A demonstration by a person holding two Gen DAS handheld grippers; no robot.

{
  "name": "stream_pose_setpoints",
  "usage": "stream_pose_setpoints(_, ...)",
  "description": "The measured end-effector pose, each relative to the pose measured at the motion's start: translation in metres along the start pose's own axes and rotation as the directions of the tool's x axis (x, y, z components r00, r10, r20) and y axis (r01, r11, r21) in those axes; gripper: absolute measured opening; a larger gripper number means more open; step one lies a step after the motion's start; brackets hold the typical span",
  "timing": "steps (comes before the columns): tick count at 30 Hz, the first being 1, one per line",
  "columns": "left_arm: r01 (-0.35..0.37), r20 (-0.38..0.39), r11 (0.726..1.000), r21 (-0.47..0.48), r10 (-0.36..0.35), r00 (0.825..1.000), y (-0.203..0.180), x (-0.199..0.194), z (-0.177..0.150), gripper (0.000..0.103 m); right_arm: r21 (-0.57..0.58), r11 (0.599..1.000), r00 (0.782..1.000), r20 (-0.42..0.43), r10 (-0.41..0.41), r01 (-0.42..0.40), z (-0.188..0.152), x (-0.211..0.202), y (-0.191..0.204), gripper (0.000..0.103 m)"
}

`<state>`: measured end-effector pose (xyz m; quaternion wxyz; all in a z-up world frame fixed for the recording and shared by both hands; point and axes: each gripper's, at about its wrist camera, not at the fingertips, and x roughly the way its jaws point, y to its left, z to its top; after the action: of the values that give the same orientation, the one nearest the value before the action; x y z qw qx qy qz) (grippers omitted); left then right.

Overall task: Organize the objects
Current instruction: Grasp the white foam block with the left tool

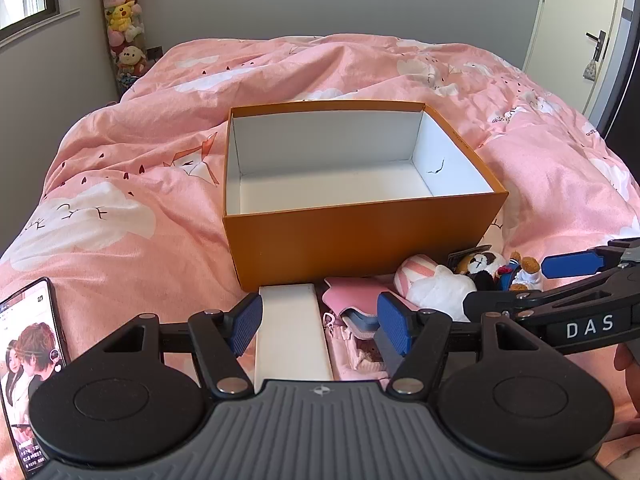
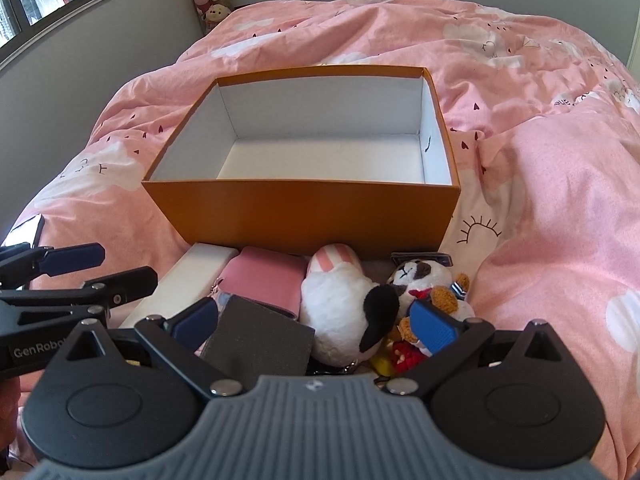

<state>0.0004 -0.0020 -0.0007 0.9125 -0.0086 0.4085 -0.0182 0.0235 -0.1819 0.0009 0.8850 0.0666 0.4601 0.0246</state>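
An empty orange box (image 1: 360,244) with a white inside stands on the pink bed; it also shows in the right wrist view (image 2: 304,212). In front of it lie a long white box (image 1: 292,332) (image 2: 200,272), a pink pouch (image 1: 352,300) (image 2: 268,284), a dark grey block (image 2: 260,340), a white and pink plush (image 1: 432,284) (image 2: 340,308) and a small dog plush (image 1: 488,266) (image 2: 424,280). My left gripper (image 1: 320,324) is open, its jaws on either side of the white box. My right gripper (image 2: 316,324) is open over the grey block and the plush.
A phone (image 1: 28,360) with a lit screen lies on the bed at the left. A column of stuffed toys (image 1: 122,20) stands in the far left corner. A door (image 1: 576,32) is at the right. The pink duvet (image 2: 540,200) rises in folds at the right.
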Motion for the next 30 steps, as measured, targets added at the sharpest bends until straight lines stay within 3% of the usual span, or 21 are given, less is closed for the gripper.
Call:
stream_pose_setpoints(5,0.012,0.015,1.0,-0.014,-0.012,1.0,0.002,0.0,0.001,0.075,-0.01,1.0,1.0,-0.016,0.002,-0.002,0.002,0.006,0.002,0.102)
stream_pose_setpoints(12,0.048,-0.098,0.997,-0.061,-0.054,0.994,0.023,0.011,0.012,0.073,-0.022,0.999,0.999,-0.029,0.03,-0.031,0.02,0.013,0.008,0.101)
stream_pose_setpoints(17,0.104,-0.145,0.981,-0.161,-0.128,0.981,0.055,0.02,0.021,0.062,-0.026,0.995,0.993,-0.067,0.098,-0.1,0.039,0.022,0.019,0.087)
stream_pose_setpoints(19,0.097,-0.152,0.98,-0.177,-0.124,0.981,0.066,0.024,0.023,0.058,-0.021,0.991,0.988,-0.086,0.13,-0.132,0.045,0.028,0.024,0.083)
stream_pose_setpoints(22,0.113,-0.206,0.969,-0.221,-0.16,0.965,0.079,0.033,0.025,0.057,-0.017,0.985,0.978,-0.122,0.168,-0.172,0.051,0.039,0.031,0.071)
stream_pose_setpoints(26,0.148,-0.267,0.954,-0.262,-0.219,0.939,0.089,0.05,0.025,0.057,-0.003,0.977,0.962,-0.178,0.208,-0.212,0.053,0.058,0.04,0.066)
stream_pose_setpoints(30,0.139,-0.372,0.946,-0.294,-0.247,0.895,0.091,0.078,0.02,0.057,0.013,0.974,0.947,-0.232,0.224,-0.228,0.054,0.08,0.043,0.061)
